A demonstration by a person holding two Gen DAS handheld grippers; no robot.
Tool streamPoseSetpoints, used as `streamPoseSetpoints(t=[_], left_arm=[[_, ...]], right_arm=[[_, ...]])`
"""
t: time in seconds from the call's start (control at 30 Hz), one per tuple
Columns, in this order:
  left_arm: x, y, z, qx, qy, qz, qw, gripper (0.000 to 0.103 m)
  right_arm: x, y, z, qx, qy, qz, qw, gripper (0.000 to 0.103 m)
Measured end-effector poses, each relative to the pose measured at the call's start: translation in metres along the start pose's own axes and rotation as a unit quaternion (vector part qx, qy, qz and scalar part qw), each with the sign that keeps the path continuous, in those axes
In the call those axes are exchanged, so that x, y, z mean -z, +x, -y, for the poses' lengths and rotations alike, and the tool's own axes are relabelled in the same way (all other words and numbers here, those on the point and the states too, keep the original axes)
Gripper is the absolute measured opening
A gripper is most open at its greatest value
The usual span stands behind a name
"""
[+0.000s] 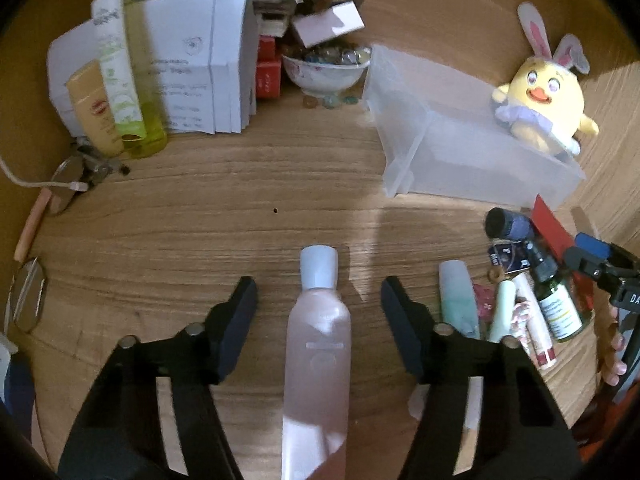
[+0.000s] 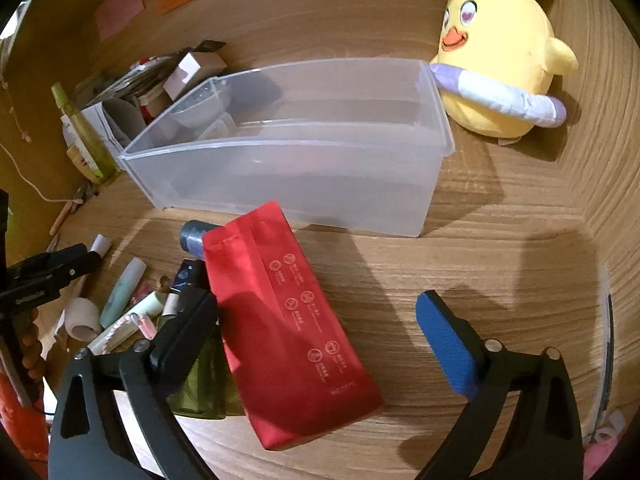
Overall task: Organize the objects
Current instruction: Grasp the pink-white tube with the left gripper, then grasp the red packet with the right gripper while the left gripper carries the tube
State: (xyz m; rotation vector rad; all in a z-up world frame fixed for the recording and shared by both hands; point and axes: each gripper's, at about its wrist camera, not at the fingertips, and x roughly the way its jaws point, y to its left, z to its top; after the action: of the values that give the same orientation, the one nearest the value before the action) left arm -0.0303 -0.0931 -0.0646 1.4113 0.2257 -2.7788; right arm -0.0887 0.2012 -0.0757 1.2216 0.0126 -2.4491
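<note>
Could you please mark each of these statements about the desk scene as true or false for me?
1. The pink bottle lies between the left tool's fingers. True; the pads do not touch it.
2. The clear plastic bin already holds the red pouch. False; the pouch lies on the wooden desk in front of the bin, which looks empty.
3. The yellow plush chick sits beside the bin. True.
4. The right tool is clamped on the pouch. False; its fingers stand wide apart around it.
5. The bowl holds glass marbles. True.
</note>
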Motion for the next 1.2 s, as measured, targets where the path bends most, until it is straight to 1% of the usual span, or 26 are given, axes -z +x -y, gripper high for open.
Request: streamPoseSetpoints(t=[0.03,0.13,0.27,0.43,0.53,0.7,0.83,1.0,1.2], left_arm=[[-0.001,0.003,0.0,0.003,0.001,-0.004,1.0,0.052],[-0.003,0.004,0.001,-0.001,0.008,0.002,1.0,0.039],[-0.003,0.005,-0.001,0.007,0.006,0.004,1.0,0.026],[-0.002,0.002,-0.001,0.009,0.003,0.01,0.9999,0.023],[-0.002,-0.001,0.0,0.003,0.003,0.019,0.9998,0.02],[-0.002,-0.01,0.0,0.008,-0.006,0.031,0.9995,0.019],[-0.004,-0.027,0.003,0.013,-0.007,0.054,0.9984,0.019],[-0.007,-0.051,0.007,0.02,-0.003,0.086,0.9961,0.019],[-0.01,-0.072,0.014,0.045,-0.002,0.107,0.9932,0.019]], right_arm=[[0.0,0.001,0.0,0.0,0.001,-0.002,1.0,0.093],[0.001,0.003,0.0,0.006,-0.005,-0.006,1.0,0.088],[0.001,0.003,0.0,0.001,-0.009,-0.012,1.0,0.087],[0.003,-0.003,0.005,-0.014,-0.01,-0.018,1.0,0.087],[0.009,-0.006,0.005,-0.004,-0.023,-0.022,0.999,0.087],[0.018,-0.014,0.0,0.007,-0.045,-0.026,0.999,0.087],[0.02,-0.018,-0.005,0.009,-0.057,-0.029,0.998,0.087],[0.023,-0.023,-0.008,0.001,-0.067,-0.032,0.997,0.088],[0.029,-0.019,-0.008,-0.005,-0.072,-0.041,0.997,0.088]])
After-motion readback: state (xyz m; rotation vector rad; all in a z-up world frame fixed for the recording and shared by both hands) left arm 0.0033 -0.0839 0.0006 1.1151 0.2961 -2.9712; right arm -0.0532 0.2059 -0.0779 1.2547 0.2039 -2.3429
